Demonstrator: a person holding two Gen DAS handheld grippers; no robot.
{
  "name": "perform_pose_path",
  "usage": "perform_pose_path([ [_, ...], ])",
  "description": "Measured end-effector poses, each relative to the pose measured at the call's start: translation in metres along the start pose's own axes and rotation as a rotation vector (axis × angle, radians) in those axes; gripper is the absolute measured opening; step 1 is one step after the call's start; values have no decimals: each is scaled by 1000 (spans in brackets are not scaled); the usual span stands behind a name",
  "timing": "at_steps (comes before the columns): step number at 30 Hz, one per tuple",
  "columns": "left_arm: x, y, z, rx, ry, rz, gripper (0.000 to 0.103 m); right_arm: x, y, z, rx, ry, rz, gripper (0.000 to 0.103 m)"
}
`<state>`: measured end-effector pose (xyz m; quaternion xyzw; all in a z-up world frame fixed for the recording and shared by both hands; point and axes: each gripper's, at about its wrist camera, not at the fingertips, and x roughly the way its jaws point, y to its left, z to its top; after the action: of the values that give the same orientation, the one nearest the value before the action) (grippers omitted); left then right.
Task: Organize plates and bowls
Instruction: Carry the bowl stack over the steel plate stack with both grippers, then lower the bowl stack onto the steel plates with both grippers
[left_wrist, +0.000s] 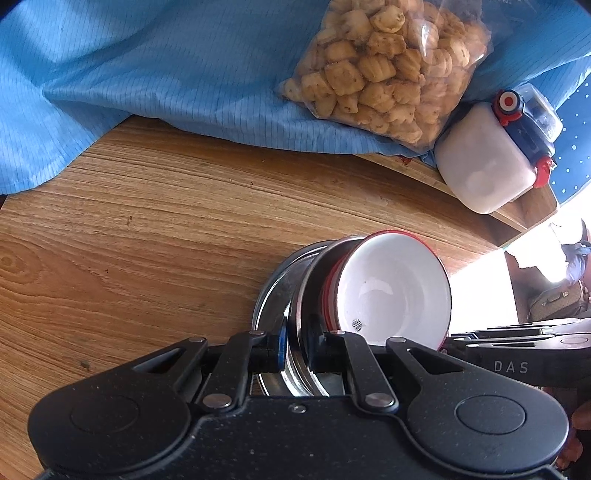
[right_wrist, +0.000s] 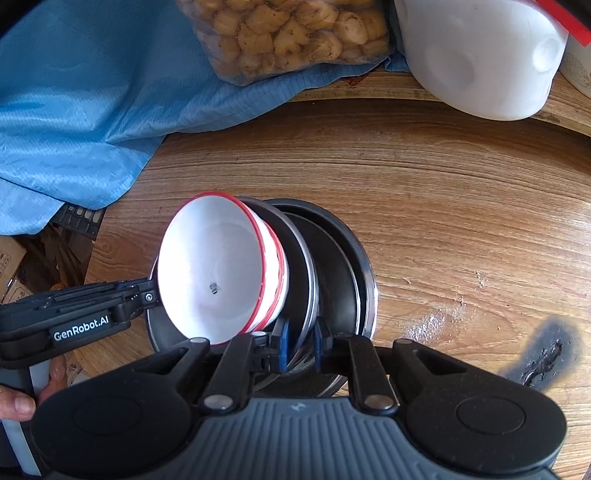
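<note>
While the left gripper points steeply down at the wooden table, its blue-padded fingers are clamped on the rim of a steel plate in a small stack. White bowls with red rims are nested on that stack, tilted toward the right, and a wider steel plate lies under it. The right gripper reaches in from the right edge, level with the bowls. Behind, a bag of snacks lies on blue cloth, with a white plastic jug beside it.

In the right wrist view, the right gripper is pinched together on the thin rims of the steel plates, just beside the bowls, which lean to the left. The left gripper comes in from the left, touching the stack's far side, with a hand behind it. A dark scorch mark stains the table at right.
</note>
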<state>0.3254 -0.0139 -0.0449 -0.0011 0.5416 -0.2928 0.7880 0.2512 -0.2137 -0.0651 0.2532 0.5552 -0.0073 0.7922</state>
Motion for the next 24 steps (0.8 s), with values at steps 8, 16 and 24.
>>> perform_pose_path([
  [8,2,-2,3,12,11,7,9,-4,-1,2,18,-24,-5,16],
  [16,4,-3,4,23,29,11,9,-5,-2,2,38,-43,-5,16],
  [24,7,-2,4,21,40,15,9,-4,-2,2,47,-43,-10,16],
])
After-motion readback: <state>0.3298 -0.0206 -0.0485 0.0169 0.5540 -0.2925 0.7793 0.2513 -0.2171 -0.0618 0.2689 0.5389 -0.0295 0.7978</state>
